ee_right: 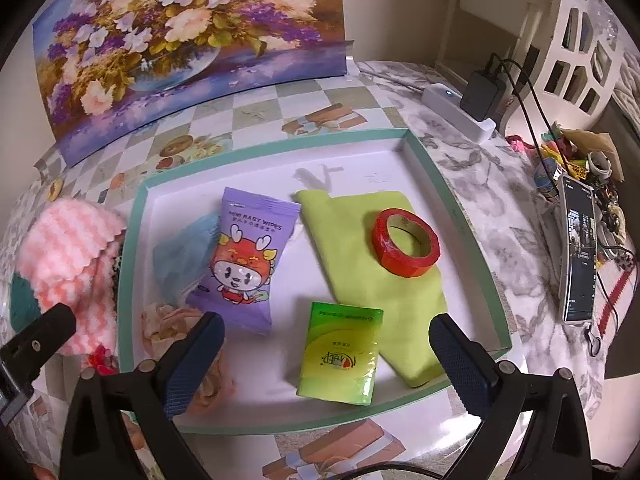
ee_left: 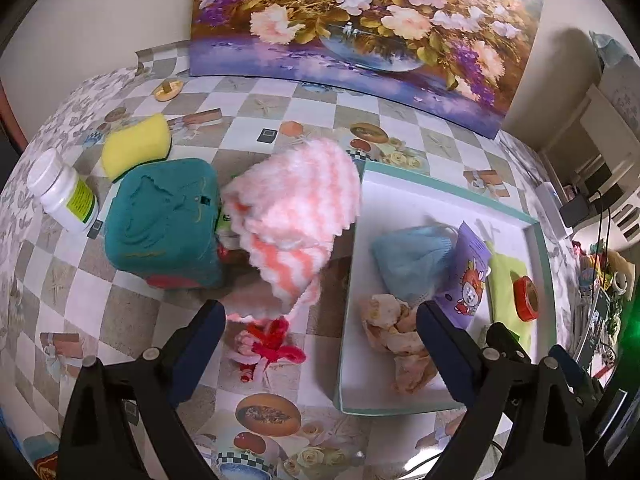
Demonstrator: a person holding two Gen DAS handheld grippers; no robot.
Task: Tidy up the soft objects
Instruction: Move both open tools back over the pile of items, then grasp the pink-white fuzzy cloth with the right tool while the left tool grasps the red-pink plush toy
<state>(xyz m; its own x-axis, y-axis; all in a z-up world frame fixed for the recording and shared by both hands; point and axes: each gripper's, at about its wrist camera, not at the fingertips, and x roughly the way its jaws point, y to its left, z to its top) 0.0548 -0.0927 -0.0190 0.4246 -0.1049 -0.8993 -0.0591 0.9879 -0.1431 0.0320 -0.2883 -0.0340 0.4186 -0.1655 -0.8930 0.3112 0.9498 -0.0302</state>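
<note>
Both sets of jaws stand wide apart, nothing between the pads. Right gripper [ee_right: 326,340] hovers over the tray [ee_right: 460,216], green tissue pack [ee_right: 340,356] lying free between its jaws, likely just set down there with the other sorted soft items: wipes pack [ee_right: 250,256], green cloth [ee_right: 360,240]. Left gripper [ee_left: 320,320] sits over the surface [ee_left: 132,312] beside the tray; pink striped towel [ee_left: 296,216] heaped just ahead of its jaws, still unsorted, likely next pick.

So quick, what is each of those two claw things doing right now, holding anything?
Left gripper: open, holding nothing, above the pink striped cloth.
Right gripper: open, holding nothing, above the green packet in the tray.
</note>
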